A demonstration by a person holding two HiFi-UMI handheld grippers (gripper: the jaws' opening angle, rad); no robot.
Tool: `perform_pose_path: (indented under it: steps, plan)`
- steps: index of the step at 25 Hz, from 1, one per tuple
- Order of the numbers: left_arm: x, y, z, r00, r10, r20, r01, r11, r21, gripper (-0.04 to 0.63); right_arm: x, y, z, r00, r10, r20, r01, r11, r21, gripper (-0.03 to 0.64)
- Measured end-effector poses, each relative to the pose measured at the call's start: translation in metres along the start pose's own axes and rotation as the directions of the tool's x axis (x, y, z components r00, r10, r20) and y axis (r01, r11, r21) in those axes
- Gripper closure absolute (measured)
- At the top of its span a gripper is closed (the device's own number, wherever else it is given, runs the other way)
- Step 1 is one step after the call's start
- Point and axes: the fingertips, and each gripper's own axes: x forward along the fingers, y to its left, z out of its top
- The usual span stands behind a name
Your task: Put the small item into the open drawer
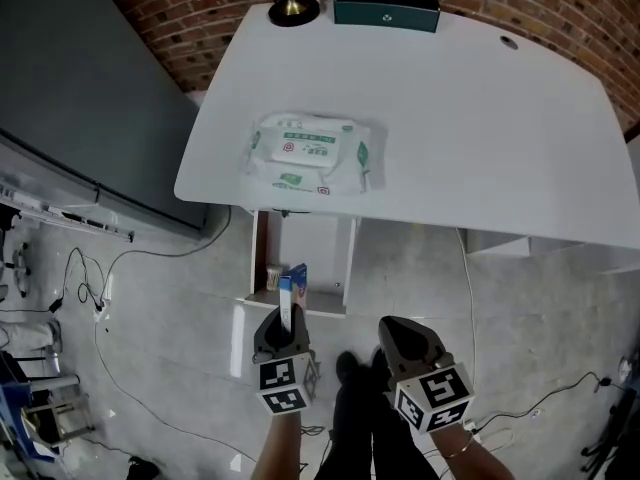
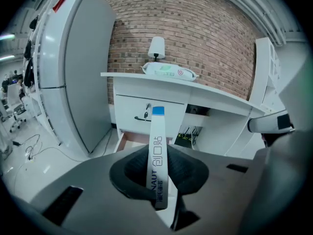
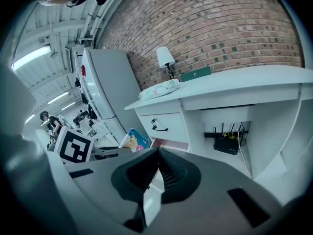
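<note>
A grey cabinet (image 1: 80,88) fills the far left, against a brick wall (image 1: 200,8). To its right stands a white desk (image 1: 480,118). Under the desk's left part, the open drawer (image 1: 262,258) is pulled out toward the near side; a closed drawer sits above it in the left gripper view.

On the desktop, a pack of wet wipes (image 1: 308,154) lies near the left front edge. A dark green box (image 1: 386,4) and a lamp base (image 1: 293,8) sit at the far edge, by the wall.

Near the bottom of the head view, the left gripper (image 1: 284,330) is clamped on the small item (image 1: 293,283), a slim white box with a blue end. The jaws are partly closed on its flat sides, and the box sticks up out of them, blue end farthest. It is on the near side of the drawer, not inside it.

Just right of it, the right gripper (image 1: 405,336) has its jaws pressed together with nothing between them.
</note>
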Motion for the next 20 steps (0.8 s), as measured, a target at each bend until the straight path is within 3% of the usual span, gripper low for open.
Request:
perform_pose_path:
  steps: [7, 20]
  plan:
    - [0.048, -0.001, -0.040, 1.000, -0.016, -0.009, 0.016, 0.999, 0.042, 0.512, 0.038, -0.021, -0.045, 1.000, -0.007, -0.018, 0.008, 0.999, 0.044, 0.611]
    - [0.111, -0.003, -0.078, 0.999, -0.043, -0.023, 0.044, 0.997, 0.060, 0.512, 0.079, -0.037, -0.103, 0.997, -0.017, -0.073, 0.022, 0.997, 0.070, 0.611]
